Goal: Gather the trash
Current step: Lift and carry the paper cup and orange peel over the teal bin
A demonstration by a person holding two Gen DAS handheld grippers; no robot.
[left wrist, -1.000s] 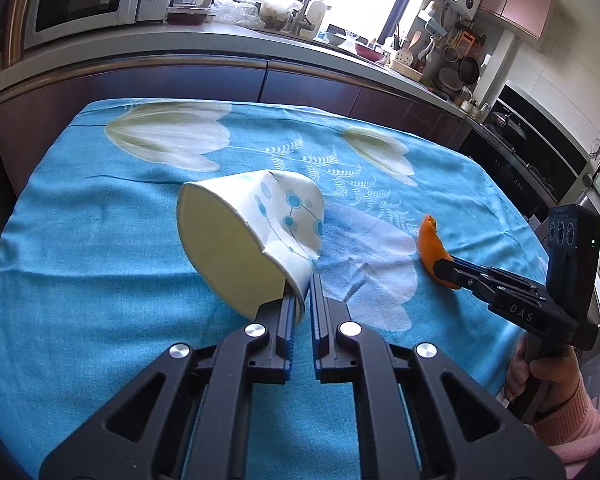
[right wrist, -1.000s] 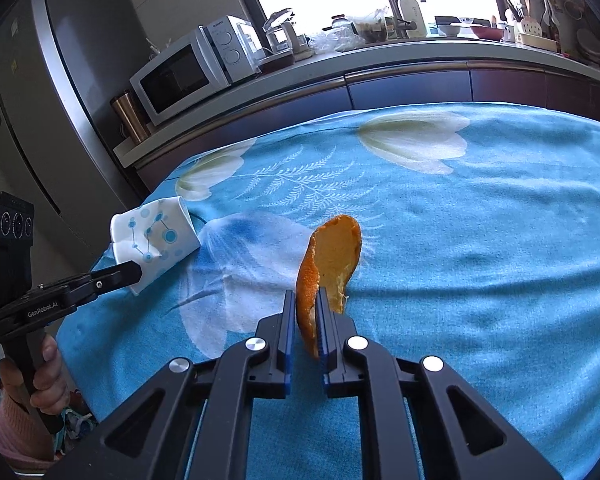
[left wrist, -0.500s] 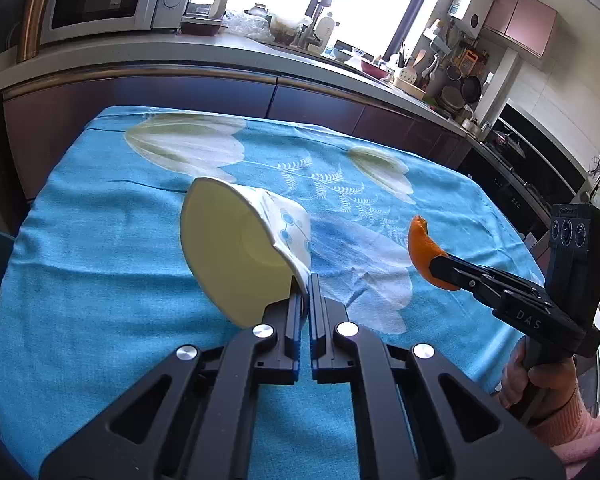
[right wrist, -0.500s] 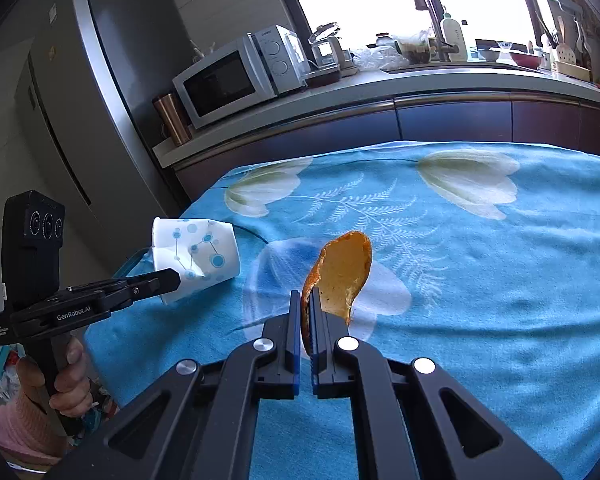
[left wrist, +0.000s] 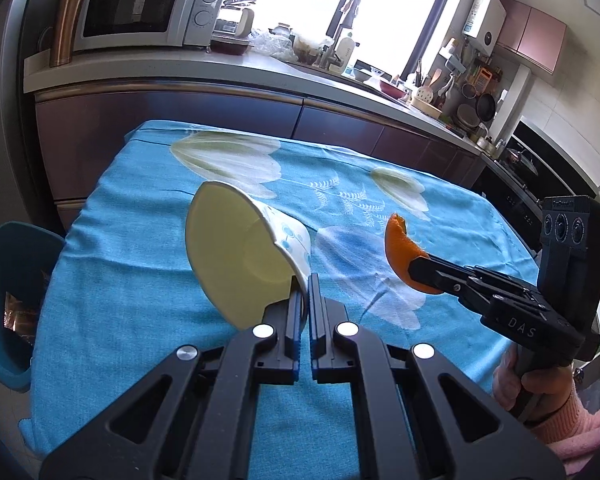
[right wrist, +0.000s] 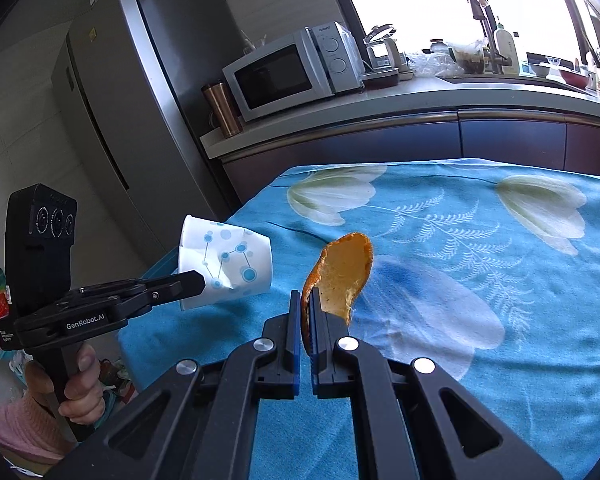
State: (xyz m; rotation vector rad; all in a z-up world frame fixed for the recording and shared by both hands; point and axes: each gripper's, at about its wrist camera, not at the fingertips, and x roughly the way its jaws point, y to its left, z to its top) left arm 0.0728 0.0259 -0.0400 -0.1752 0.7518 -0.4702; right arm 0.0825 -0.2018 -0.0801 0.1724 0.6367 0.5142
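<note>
My left gripper (left wrist: 305, 285) is shut on the rim of a white paper cup (left wrist: 236, 256) with blue dots, held on its side above the table's left part. The cup (right wrist: 224, 260) and the left gripper (right wrist: 196, 282) also show in the right wrist view. My right gripper (right wrist: 305, 300) is shut on an orange peel (right wrist: 340, 272), lifted off the blue flowered tablecloth (right wrist: 480, 264). In the left wrist view the right gripper (left wrist: 416, 268) holds the peel (left wrist: 400, 256) at the right.
A blue bin (left wrist: 8, 296) with wrappers inside stands on the floor left of the table. A counter (left wrist: 220, 76) with a microwave (left wrist: 140, 10) runs behind the table. A fridge (right wrist: 140, 100) stands at the left.
Both grippers have risen and shifted left with their loads. The cup now hangs near the table's left edge, and the blue bin has come into view.
</note>
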